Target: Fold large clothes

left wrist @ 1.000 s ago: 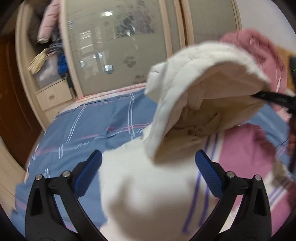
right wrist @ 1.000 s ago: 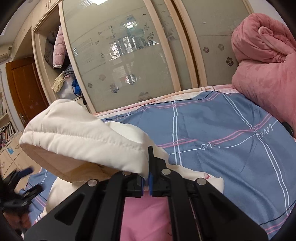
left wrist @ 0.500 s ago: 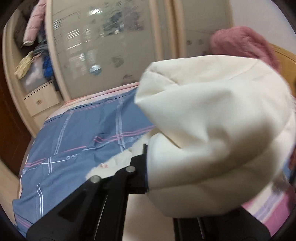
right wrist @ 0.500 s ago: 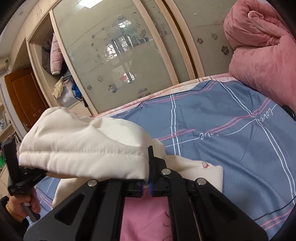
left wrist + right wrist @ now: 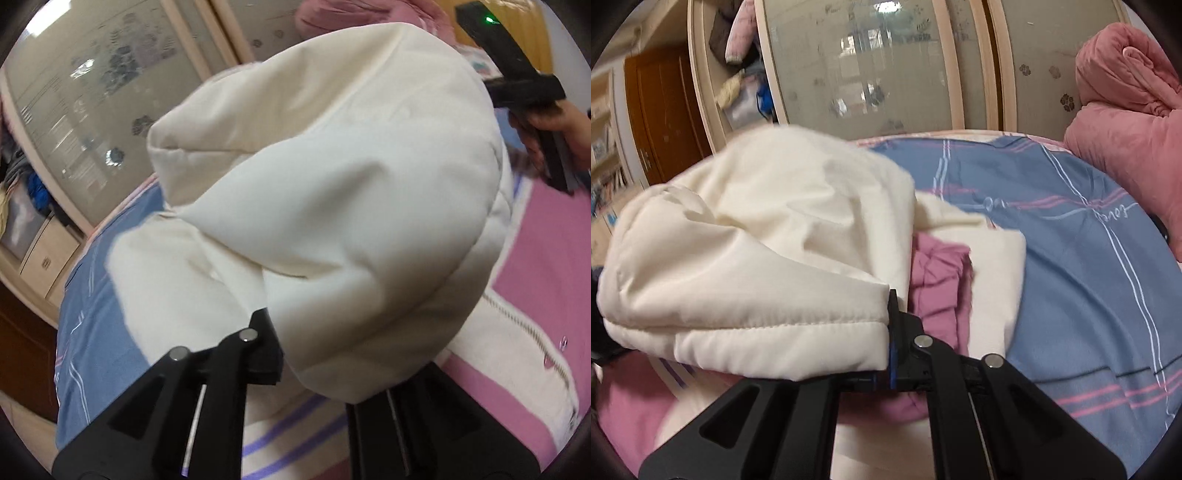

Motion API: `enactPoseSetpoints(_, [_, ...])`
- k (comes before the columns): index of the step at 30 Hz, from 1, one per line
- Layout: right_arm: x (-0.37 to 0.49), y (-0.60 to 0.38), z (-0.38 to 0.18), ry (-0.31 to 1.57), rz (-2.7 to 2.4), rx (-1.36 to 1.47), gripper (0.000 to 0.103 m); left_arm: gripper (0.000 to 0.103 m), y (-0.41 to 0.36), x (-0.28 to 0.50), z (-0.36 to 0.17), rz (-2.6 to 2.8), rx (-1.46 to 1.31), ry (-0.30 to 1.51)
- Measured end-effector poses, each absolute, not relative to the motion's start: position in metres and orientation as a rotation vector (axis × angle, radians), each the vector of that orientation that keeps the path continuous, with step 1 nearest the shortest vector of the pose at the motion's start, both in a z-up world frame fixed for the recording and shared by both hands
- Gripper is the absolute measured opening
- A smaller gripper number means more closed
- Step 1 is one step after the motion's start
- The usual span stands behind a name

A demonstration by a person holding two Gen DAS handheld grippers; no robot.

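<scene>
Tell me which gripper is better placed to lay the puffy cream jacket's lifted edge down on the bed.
Right, probably. The right gripper pinches the puffy cream jacket at its stitched hem, with a clear view ahead. The left gripper also grips, but fabric fills its view.

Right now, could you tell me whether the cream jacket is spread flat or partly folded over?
Partly folded: the cream jacket has one padded section lifted, pinched by both grippers, over its pink lining on the bed.

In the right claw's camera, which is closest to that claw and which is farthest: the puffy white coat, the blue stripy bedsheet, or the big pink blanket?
1. Puffy white coat: pinched in the right claw, bulging left.
2. Blue stripy bedsheet: spread out to the right, beyond the coat.
3. Big pink blanket: bundled at the bed's far right corner.
</scene>
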State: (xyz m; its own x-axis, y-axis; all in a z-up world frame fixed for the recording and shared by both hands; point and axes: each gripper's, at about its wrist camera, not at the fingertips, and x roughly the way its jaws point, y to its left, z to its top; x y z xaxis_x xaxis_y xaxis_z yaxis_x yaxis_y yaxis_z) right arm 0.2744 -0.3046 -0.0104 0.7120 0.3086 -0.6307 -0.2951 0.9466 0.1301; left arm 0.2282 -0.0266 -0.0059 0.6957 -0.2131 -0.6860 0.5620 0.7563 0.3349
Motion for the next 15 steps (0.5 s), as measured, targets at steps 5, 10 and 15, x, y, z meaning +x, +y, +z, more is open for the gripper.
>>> enactPoseSetpoints(5, [0.268,-0.303,-0.003,0.77,0.304,-0.022,0.057,0.01,-0.027,0.228,-0.012,-0.464,0.549,0.666])
enactPoseSetpoints(10, [0.248,-0.311,0.037,0.82,0.173,-0.058,0.09,0.013,-0.031,0.221,-0.014,-0.462,0.561,0.657])
enactPoseSetpoints(15, [0.24,-0.302,0.11,0.694,0.181,0.098,0.09,0.014,-0.04,0.207,-0.019,-0.457,0.612,0.639])
